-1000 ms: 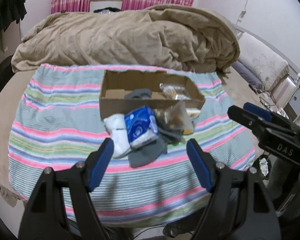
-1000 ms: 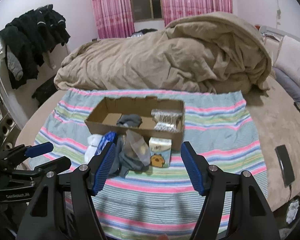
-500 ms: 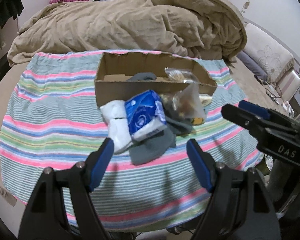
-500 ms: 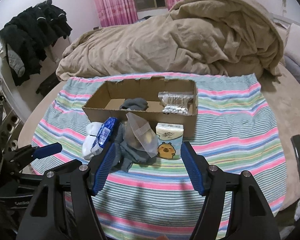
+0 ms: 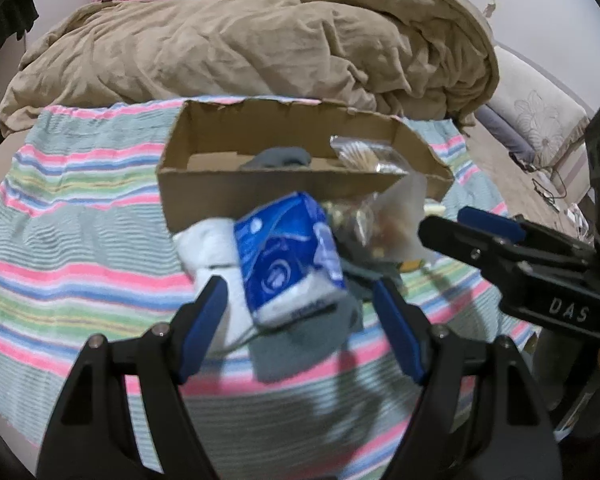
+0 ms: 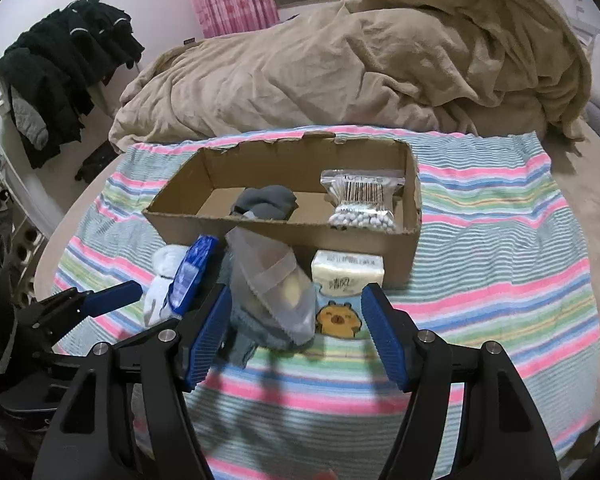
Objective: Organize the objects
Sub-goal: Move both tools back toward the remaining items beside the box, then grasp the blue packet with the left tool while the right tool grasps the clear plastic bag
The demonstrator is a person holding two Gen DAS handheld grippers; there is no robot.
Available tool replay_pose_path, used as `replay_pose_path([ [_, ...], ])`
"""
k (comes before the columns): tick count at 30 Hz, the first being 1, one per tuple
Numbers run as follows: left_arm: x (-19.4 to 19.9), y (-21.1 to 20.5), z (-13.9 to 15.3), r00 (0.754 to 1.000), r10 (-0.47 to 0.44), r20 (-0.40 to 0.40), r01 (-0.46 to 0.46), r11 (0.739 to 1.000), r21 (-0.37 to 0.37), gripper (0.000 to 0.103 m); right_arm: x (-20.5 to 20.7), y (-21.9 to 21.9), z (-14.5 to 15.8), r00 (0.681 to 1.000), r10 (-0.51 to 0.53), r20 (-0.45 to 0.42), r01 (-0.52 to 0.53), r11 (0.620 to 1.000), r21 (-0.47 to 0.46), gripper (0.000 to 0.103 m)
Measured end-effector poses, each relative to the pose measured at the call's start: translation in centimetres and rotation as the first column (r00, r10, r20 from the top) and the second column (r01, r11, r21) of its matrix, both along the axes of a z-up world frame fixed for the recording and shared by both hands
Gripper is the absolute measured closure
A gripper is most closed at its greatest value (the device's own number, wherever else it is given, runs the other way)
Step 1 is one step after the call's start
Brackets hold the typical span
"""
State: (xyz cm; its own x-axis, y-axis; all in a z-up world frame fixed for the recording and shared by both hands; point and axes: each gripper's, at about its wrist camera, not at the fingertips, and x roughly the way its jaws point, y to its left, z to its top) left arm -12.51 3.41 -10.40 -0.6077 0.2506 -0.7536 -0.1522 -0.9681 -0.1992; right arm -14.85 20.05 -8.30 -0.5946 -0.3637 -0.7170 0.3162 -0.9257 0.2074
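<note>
Both tongs gape empty: the left gripper (image 5: 300, 320) frames the blue tissue pack (image 5: 288, 256) at frame centre. Between the right gripper (image 6: 296, 334) tips sits a clear bag (image 6: 272, 284), apparently untouched, below the cardboard box (image 6: 340, 236).

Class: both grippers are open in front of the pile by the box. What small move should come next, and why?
Probably ease the left gripper forward and close on the blue tissue pack. Its jaws are open, the pack lies between them on top of the pile, and the cardboard box behind has room.
</note>
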Motion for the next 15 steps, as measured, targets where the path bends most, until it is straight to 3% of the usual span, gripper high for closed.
replay_pose_path([
  [5, -1.0, -0.5, -0.6, 1.0, 0.014, -0.004, -0.014, 1.0, 0.007, 0.028, -1.3, -0.3, -0.4, 1.0, 0.017, 0.01, -0.017, 1.0, -0.003, 0.032],
  [8, -1.2, -1.2, -0.8, 1.0, 0.029, -0.012, -0.028, 0.999, 0.028, 0.042, -1.5, -1.1, -0.6, 0.999, 0.039, 0.012, -0.039, 0.999, -0.007, 0.032],
  [12, -1.1, -1.2, -0.9, 1.0, 0.002, -0.015, -0.002, 0.999, 0.038, 0.052, -1.5, -2.5, -1.1, 0.997, 0.074, 0.019, -0.074, 0.997, -0.001, 0.034],
  [15, -0.8, -1.1, -0.9, 1.0, -0.005, -0.015, 0.005, 0.999, 0.043, 0.062, -1.6, -3.3, -1.4, 0.996, 0.086, 0.021, -0.086, 0.996, 0.004, 0.046],
])
